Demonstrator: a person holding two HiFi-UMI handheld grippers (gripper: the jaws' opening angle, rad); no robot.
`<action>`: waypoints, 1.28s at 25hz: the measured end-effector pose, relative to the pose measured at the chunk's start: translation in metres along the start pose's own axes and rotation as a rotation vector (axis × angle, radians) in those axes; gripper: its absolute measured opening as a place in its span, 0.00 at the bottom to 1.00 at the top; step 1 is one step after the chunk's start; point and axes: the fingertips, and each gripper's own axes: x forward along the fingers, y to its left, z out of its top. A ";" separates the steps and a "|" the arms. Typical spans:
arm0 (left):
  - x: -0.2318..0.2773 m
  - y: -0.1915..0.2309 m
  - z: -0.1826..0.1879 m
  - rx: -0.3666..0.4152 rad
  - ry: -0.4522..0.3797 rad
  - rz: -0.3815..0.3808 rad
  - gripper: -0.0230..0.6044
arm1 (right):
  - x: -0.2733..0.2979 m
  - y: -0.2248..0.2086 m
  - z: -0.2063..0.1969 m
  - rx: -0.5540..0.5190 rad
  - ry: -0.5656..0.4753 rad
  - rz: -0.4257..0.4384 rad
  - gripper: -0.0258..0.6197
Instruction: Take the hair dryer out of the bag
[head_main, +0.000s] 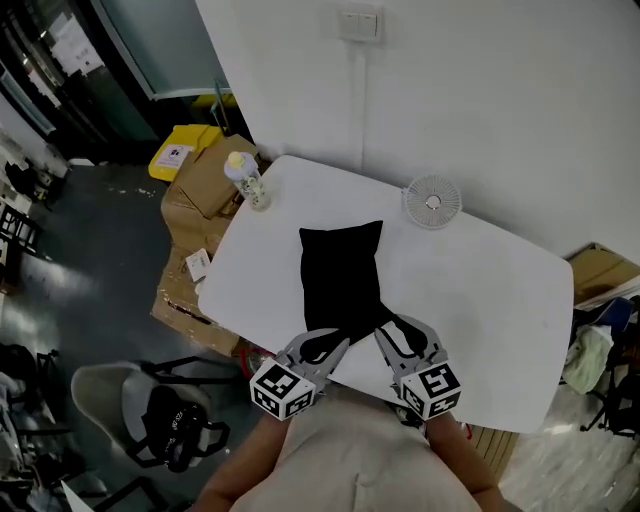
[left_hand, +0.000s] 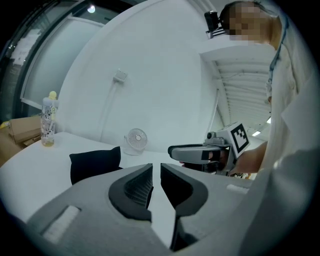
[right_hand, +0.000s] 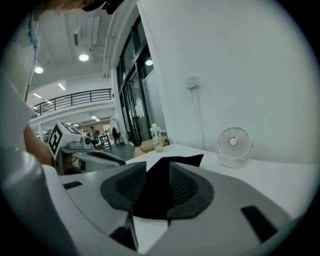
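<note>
A black bag lies flat in the middle of the white table, and no hair dryer shows anywhere. Both grippers hover at the bag's near end. My left gripper is at its near left corner. In the left gripper view that gripper has its jaws only a narrow slit apart with nothing between them, and the bag lies ahead to the left. My right gripper is open. In the right gripper view the bag fills the gap of that gripper, with neither pad pressing on it.
A small white fan stands by the wall at the table's far edge. A clear bottle with a yellow cap stands on the far left corner. Cardboard boxes and a chair are on the floor to the left.
</note>
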 end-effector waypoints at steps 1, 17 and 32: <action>0.004 0.001 -0.001 -0.002 0.002 -0.001 0.11 | 0.003 -0.005 -0.001 -0.002 0.002 0.001 0.27; 0.038 0.024 -0.045 0.082 0.217 -0.032 0.16 | 0.023 -0.032 -0.032 0.051 0.088 -0.043 0.30; 0.066 0.056 -0.109 0.256 0.484 0.057 0.46 | 0.033 -0.052 -0.055 0.103 0.101 -0.070 0.31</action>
